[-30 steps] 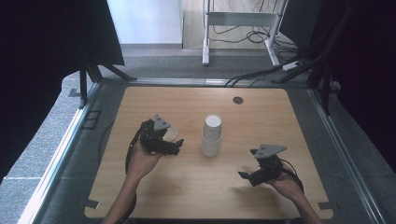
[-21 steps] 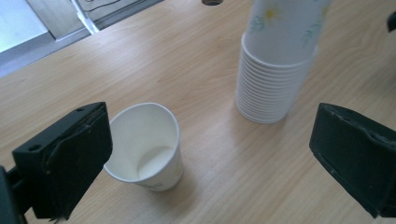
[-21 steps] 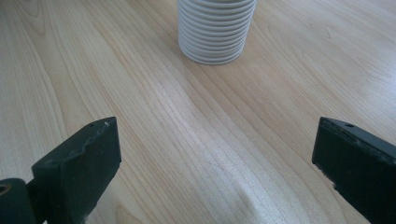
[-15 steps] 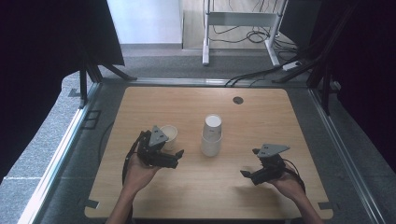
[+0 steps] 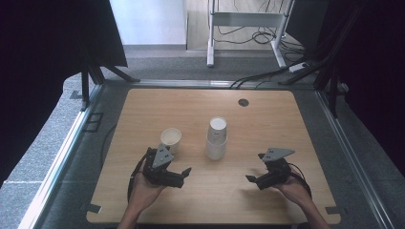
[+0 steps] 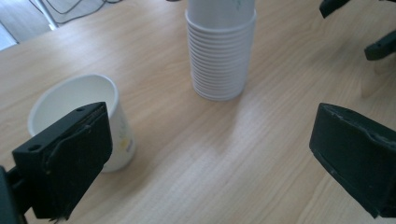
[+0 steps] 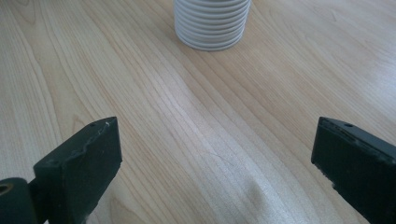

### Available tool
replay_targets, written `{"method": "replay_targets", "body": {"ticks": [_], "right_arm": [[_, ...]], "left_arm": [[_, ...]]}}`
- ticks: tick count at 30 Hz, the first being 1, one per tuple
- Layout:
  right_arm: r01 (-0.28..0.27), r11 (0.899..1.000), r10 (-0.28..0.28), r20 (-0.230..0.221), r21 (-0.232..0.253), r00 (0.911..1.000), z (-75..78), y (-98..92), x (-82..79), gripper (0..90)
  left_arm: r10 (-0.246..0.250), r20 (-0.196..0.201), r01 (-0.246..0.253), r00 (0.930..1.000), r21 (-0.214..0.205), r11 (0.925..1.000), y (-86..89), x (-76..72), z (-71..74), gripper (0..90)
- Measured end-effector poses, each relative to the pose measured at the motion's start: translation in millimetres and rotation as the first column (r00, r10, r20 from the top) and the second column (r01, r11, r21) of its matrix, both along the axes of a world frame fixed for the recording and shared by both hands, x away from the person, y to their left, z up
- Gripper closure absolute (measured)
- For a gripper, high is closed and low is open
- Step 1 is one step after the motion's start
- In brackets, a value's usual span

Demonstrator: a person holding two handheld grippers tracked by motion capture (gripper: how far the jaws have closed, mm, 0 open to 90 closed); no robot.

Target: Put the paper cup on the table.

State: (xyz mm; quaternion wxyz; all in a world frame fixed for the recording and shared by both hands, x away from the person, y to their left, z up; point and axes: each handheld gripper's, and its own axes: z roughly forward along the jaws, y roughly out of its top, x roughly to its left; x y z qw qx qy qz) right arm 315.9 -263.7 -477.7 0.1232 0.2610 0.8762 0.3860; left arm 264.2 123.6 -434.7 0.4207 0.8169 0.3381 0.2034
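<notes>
Two wide-spread tools, left tool (image 5: 182, 174) beside single cup (image 5: 170, 139), right tool (image 5: 254, 181) facing cup stack (image 5: 216, 138).

I see my left black two-jaw hand-held gripper (image 5: 177, 172) low over the near left of the tabletop, jaws spread wide with nothing between them, held from below by my left hand (image 5: 143, 192), forearm entering from the bottom edge. My right black hand-held gripper (image 5: 255, 180) sits at the near right, jaws also wide apart and empty, gripped by my right hand (image 5: 295, 189).
</notes>
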Motion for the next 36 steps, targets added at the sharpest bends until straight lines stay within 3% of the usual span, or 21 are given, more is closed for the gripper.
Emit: {"method": "replay_targets", "body": {"ticks": [18, 24, 27, 31, 33, 36], "right_arm": [[-0.010, 0.998, 0.007, -0.054, -0.056, 0.9985, -22.8, 3.7, 4.4, 0.0], [-0.014, 0.997, 0.009, -0.072, -0.075, 0.9974, -33.7, 5.1, 6.5, 0.0], [-0.017, 0.996, 0.010, -0.078, -0.082, 0.9969, -38.5, 5.6, 7.2, 0.0], [-0.014, 0.998, 0.010, -0.067, -0.063, 0.9977, -40.8, 4.7, 7.9, 0.0], [-0.010, 0.999, 0.007, -0.056, -0.048, 0.9984, -42.3, 3.9, 8.2, 0.0], [-0.007, 0.999, 0.005, -0.051, -0.044, 0.9987, -43.0, 3.8, 8.0, 0.0]], "left_arm": [[-0.028, -0.114, 0.026, 0.9931, -0.018, 0.9995, -8.9, 4.3, -54.8, 0.0], [-0.048, -0.148, 0.056, 0.9879, 0.048, 0.9973, -20.5, 5.0, -70.3, 0.0], [-0.062, -0.172, 0.073, 0.9831, 0.061, 0.9954, -26.7, 5.9, -77.1, 0.0], [-0.066, -0.206, 0.094, 0.9762, 0.129, 0.9871, -34.4, 7.8, -85.8, 0.0], [-0.060, -0.206, 0.088, 0.9767, 0.129, 0.9876, -35.8, 7.9, -85.8, 0.0], [-0.043, -0.230, 0.072, 0.9721, 0.116, 0.9906, -35.0, 9.8, -86.4, 0.0]]}}
